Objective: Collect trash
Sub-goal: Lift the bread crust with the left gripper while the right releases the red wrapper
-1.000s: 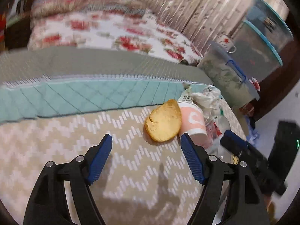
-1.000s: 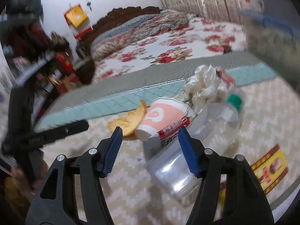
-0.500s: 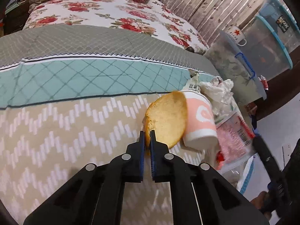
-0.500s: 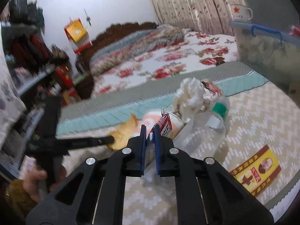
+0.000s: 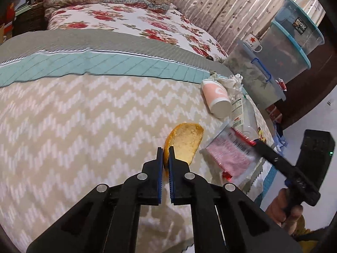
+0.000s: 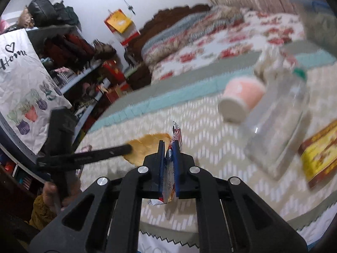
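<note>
My left gripper is shut on a curved orange peel and holds it above the zigzag bedspread. My right gripper is shut on a pink and red snack wrapper, lifted off the bed; the wrapper also shows in the left wrist view. On the bed lie a pink paper cup on its side, crumpled tissue and a clear plastic bottle with a green cap. The peel also shows in the right wrist view.
A yellow and red flat packet lies at the bed's right edge. Clear storage boxes with a star mug stand beside the bed. Floral quilt and pillows lie beyond. Cluttered shelves stand to the left.
Both grippers went from open to shut, the left on the peel, the right on the wrapper. Both have since lifted and pulled back from the cup and bottle.
</note>
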A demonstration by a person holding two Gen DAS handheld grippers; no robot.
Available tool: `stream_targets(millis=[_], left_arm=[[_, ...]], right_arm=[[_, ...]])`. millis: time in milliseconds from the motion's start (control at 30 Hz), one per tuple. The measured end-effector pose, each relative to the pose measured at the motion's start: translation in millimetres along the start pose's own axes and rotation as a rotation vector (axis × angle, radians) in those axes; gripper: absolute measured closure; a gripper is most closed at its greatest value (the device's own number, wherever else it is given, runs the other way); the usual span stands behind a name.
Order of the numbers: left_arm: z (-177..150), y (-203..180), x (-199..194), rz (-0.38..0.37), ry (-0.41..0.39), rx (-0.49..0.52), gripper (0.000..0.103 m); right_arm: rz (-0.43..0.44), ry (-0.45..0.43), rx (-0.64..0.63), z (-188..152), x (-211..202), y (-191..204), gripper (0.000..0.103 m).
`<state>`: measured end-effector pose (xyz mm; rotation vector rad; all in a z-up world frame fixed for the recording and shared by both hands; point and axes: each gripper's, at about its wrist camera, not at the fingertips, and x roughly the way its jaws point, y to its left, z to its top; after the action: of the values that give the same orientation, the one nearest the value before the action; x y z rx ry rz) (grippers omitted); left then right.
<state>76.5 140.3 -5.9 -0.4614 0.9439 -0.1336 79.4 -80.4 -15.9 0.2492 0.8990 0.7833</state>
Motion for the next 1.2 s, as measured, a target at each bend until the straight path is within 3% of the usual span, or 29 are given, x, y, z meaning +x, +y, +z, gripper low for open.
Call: stream_targets(millis=[133,167,200,233,400,767,1000,1033,1100,1133,1200], left_arm=[[-2.0,8.7,-0.2,0.006,-0.003,-0.034,0.094],[-1.1,10.0,1.1,-0.009,-0.001,-0.047,0.085],[-1.2,12.1,0.5,-0.015,-0.002,-0.053,0.070],[-0.6,12.7,0.9,-0.017,-0.004,-0.060,0.063],[0.2,6.8,3.8,-0.021,-0.015,-0.045,0.050],[-3.6,6.9,8.8,-0.026,-0.010,-0.044,0.049],[-6.3,-3.3,15.3,0.013,-0.005,-0.009,0.049],[-6.9,-4.4,16.3,0.020,-0.004,-0.005,0.049],[-8.5,-4.5,19.9,0.029,0.002,0.001,0.050],[-9.3,-4.4,21.2,0.032,0.005,0.000,0.050],[-12.4,-7.2,22.3,0.053,-0.007,0.016,0.056]], right_arm=[[-0.043,0.011,-0.004,-7.5,2.4,-2.1,0.093],[-0.053,0.013,-0.004,-8.5,2.4,-3.2,0.093],[-0.063,0.015,0.002,-9.8,2.2,-4.7,0.093],[-0.068,0.018,0.006,-10.4,2.0,-6.7,0.093],[-0.082,0.046,0.038,-15.6,1.6,-15.6,0.090],[-0.098,0.082,0.031,-24.4,11.1,-15.1,0.089],[-0.095,0.083,0.056,-25.8,9.8,-17.4,0.087],[-0.094,0.080,0.060,-25.8,8.7,-18.8,0.083],[-0.091,0.070,0.071,-25.7,6.3,-20.7,0.060],[-0.093,0.058,0.076,-25.7,4.0,-21.7,0.035],[-0.098,0.011,0.077,-26.0,-3.9,-20.9,0.031]])
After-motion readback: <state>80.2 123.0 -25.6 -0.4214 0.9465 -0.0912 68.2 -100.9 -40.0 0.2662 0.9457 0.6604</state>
